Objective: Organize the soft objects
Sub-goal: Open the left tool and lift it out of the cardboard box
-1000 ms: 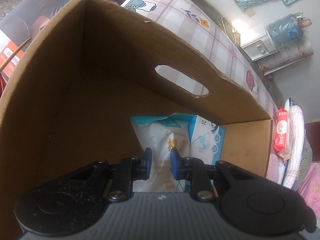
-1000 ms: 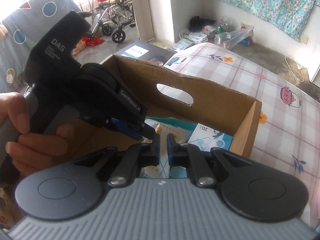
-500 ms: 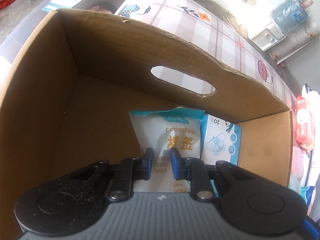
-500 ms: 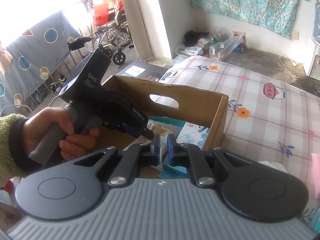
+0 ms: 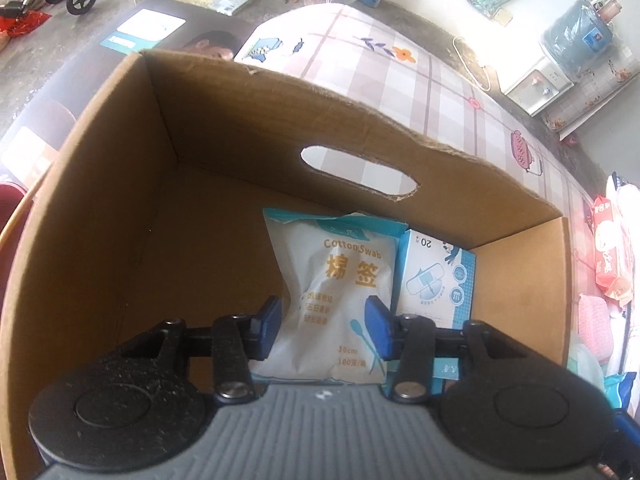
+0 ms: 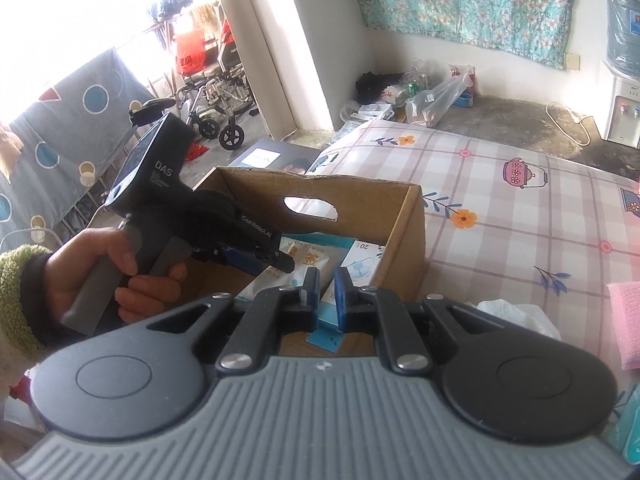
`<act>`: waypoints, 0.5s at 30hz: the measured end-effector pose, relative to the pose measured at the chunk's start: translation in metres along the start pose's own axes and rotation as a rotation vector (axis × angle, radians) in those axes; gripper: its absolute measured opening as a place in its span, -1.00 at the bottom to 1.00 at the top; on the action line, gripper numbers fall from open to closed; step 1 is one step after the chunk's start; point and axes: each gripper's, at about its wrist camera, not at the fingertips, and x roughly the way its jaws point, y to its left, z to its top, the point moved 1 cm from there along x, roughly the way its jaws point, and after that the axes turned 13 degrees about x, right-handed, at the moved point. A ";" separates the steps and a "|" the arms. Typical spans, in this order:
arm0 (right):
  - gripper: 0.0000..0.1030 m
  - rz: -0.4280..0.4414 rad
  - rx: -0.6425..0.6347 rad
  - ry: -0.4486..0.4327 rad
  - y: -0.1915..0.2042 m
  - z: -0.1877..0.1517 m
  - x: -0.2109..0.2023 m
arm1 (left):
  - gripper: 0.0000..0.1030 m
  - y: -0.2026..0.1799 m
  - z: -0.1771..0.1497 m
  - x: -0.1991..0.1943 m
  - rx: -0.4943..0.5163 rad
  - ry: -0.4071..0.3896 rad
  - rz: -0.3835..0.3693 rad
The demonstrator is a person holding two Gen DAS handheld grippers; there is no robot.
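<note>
A white cotton swab pack (image 5: 340,284) lies in a brown cardboard box (image 5: 120,200), next to a blue bandage box (image 5: 436,280). My left gripper (image 5: 324,328) is open above the pack, its blue fingers apart and empty. In the right wrist view the left gripper (image 6: 280,262) hovers over the cardboard box (image 6: 404,240), with the swab pack (image 6: 296,264) below it. My right gripper (image 6: 325,290) is shut and empty, back from the box's near edge.
The box sits on a checked bedspread (image 6: 520,216). A red wipes pack (image 5: 610,252) and pink cloth (image 5: 596,328) lie at its right. A pink cloth (image 6: 626,320) and white plastic (image 6: 516,316) lie near my right gripper. A wheelchair (image 6: 212,108) stands behind.
My left gripper has opened and risen away from the swab pack, which stays in the box. My right gripper has pulled back from the box, still shut.
</note>
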 end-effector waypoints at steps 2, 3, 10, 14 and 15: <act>-0.81 0.013 0.033 -0.014 -0.009 0.001 -0.010 | 0.16 -0.005 -0.004 -0.017 0.010 -0.050 0.005; -0.78 0.014 0.048 -0.022 -0.014 0.001 -0.015 | 0.24 -0.009 -0.006 -0.027 0.021 -0.077 0.005; -0.57 -0.021 0.153 -0.129 -0.068 0.005 -0.071 | 0.68 -0.071 -0.015 -0.088 0.162 -0.269 -0.019; -0.40 -0.071 0.239 -0.194 -0.119 0.008 -0.110 | 0.78 -0.129 -0.016 -0.104 0.285 -0.319 -0.084; -0.35 -0.086 0.257 -0.206 -0.131 0.008 -0.118 | 0.84 -0.144 -0.016 -0.104 0.316 -0.323 -0.100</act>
